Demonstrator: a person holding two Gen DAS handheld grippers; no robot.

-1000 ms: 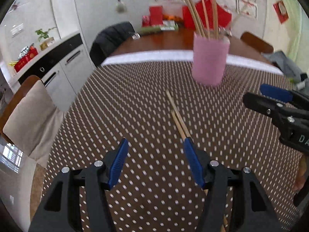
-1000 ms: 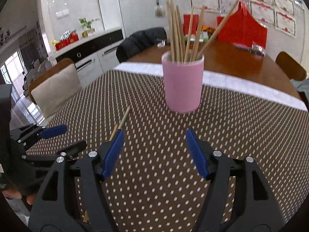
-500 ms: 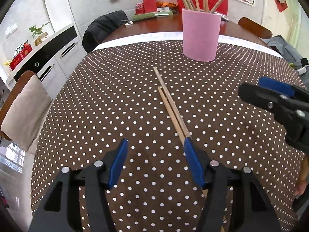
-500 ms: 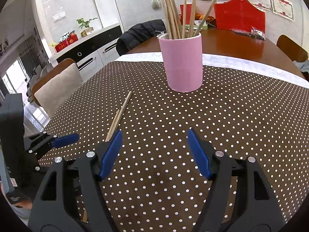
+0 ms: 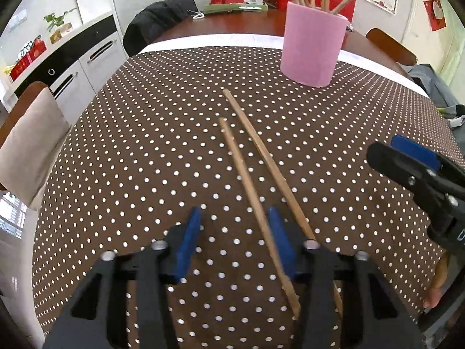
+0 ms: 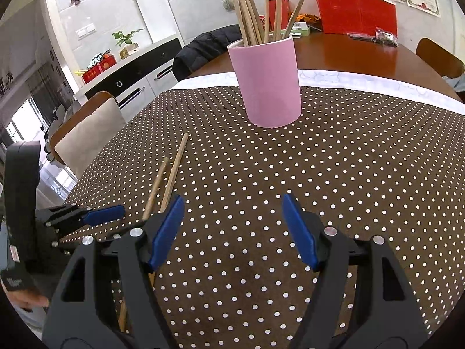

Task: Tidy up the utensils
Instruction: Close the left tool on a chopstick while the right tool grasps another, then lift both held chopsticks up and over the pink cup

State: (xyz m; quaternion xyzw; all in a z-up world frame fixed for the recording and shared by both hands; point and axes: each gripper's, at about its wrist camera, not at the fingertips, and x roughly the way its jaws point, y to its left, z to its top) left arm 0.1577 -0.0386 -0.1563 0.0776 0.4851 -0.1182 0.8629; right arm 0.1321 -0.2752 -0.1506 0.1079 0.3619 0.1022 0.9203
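Risk lay with the left gripper [image 5: 234, 240], whose jaws were closing around only the nearer of two chopsticks [image 5: 247, 180] lying on the dotted tablecloth [image 5: 145, 145] short of the pink cup [image 5: 312, 49]: an off-centre pinch might flick it, while the right gripper [image 6: 232, 229] hung spread and empty.

The room is evenly and brightly lit, with daylight admitted through a window [image 6: 17, 125] at far left. Soft shadows are cast on the polka-dot tablecloth [image 5: 162, 157]. Straight lines are bowed by fisheye distortion, and corners are vignetted black.
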